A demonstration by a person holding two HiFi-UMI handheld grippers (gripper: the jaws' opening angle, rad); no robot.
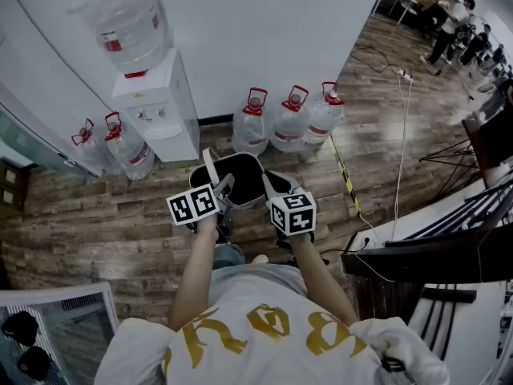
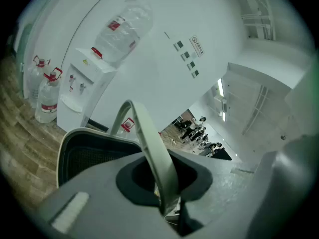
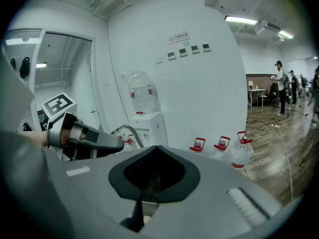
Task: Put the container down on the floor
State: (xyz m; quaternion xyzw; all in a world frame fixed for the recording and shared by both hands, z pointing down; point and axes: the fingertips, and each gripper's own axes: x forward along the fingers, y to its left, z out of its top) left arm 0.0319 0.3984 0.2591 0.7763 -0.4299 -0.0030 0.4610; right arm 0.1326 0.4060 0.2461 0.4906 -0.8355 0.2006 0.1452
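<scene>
The container [image 1: 240, 176] is a black mesh bin with a pale rim and an arched pale handle [image 1: 210, 167]. I hold it in the air in front of me, above the wooden floor. My left gripper [image 1: 222, 192] is shut on the handle [image 2: 149, 148], which runs down between its jaws [image 2: 168, 205]. My right gripper [image 1: 271, 189] is shut on the bin's right wall, and black mesh [image 3: 149, 180] shows between its jaws [image 3: 142, 210]. From the right gripper view the left gripper [image 3: 84, 136] and the handle [image 3: 130, 132] appear on the left.
A white water dispenser [image 1: 156, 103] with a bottle [image 1: 128, 22] on top stands against the wall ahead. Three water bottles [image 1: 288, 123] stand right of it, two [image 1: 120, 144] to its left. A cable [image 1: 401, 135] crosses the floor; a table [image 1: 449, 243] is at right.
</scene>
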